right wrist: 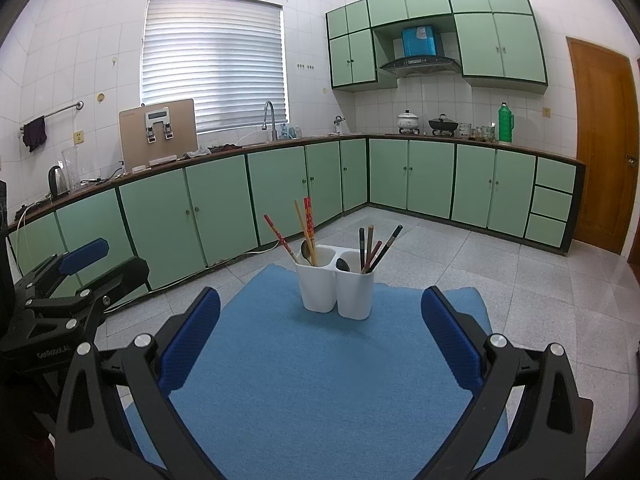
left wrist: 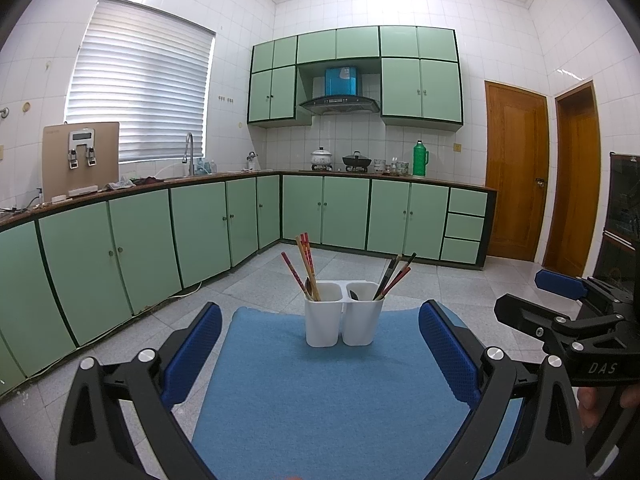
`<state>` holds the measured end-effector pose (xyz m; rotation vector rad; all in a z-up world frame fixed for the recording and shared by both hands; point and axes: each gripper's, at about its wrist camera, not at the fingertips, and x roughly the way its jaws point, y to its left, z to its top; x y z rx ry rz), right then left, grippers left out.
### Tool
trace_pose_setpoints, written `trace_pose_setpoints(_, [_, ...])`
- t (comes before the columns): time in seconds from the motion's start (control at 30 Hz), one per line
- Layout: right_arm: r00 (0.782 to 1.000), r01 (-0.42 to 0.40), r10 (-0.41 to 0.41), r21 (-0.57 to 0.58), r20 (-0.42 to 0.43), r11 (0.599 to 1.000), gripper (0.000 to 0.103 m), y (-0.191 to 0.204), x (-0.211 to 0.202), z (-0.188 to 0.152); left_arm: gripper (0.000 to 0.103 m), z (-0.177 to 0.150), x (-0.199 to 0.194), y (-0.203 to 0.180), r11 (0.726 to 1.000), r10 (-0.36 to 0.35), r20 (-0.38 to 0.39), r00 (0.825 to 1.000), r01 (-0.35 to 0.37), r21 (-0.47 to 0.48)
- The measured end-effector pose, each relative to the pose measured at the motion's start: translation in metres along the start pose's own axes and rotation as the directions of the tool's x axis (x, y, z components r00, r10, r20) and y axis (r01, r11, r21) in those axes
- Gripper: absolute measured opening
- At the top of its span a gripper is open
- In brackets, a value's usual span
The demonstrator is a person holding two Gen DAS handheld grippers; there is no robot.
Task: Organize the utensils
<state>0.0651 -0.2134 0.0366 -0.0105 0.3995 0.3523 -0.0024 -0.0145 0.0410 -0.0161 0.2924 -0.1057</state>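
A white two-compartment utensil holder [left wrist: 342,316] [right wrist: 336,290] stands near the far edge of a blue mat [left wrist: 320,392] [right wrist: 320,380]. Its left cup holds red and tan chopsticks [left wrist: 306,266] [right wrist: 306,228] and a spoon [right wrist: 307,251]. Its right cup holds dark chopsticks [left wrist: 394,276] [right wrist: 374,248] and another spoon [right wrist: 343,265]. My left gripper [left wrist: 320,348] is open and empty, short of the holder. My right gripper [right wrist: 320,336] is likewise open and empty. Each gripper shows at the side of the other's view: the right gripper [left wrist: 568,304], the left gripper [right wrist: 80,268].
The mat covers a small table over a grey tiled floor [right wrist: 520,280]. Green cabinets [left wrist: 200,232] run along the back and left walls under a counter with a sink tap [right wrist: 270,120], pots and a green flask [left wrist: 419,159]. Wooden doors [left wrist: 516,172] stand at the right.
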Motion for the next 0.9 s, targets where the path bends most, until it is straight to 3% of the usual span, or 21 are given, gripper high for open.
trace_pose_setpoints(0.9, [1.0, 0.006, -0.006, 0.013, -0.013, 1.0, 0.098, -0.0042, 0.0068, -0.0068, 0.097, 0.0, 0.0092, 0.0047, 1.0, -0.006, -0.018, 1.0, 0.006, -0.008])
